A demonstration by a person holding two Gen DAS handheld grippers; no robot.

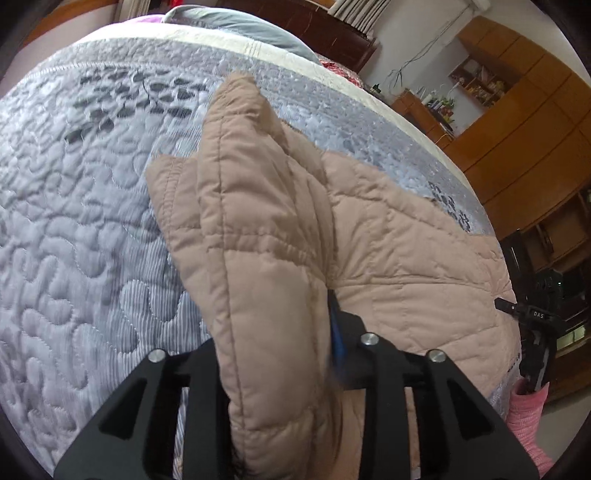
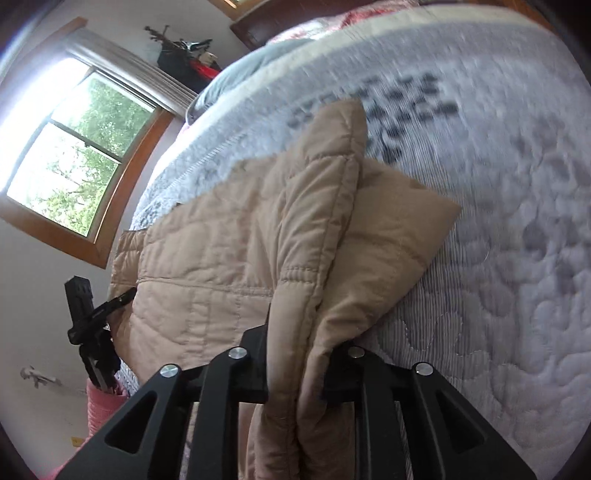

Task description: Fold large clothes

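Observation:
A beige quilted jacket lies on a bed's grey-blue quilted bedspread. My left gripper is shut on a thick fold of the jacket, which rises ahead of the jaws and hides the fingertips. The right wrist view shows the same jacket on the bedspread, with my right gripper shut on another bunched fold that hangs down between the black fingers. Each gripper appears in the other's view at the jacket's far edge: the right gripper and the left gripper.
A grey pillow and a dark wooden headboard are at the bed's far end. Wooden cabinets and shelves stand to the right of the bed. A window is on the other side. Pink sleeves show behind the grippers.

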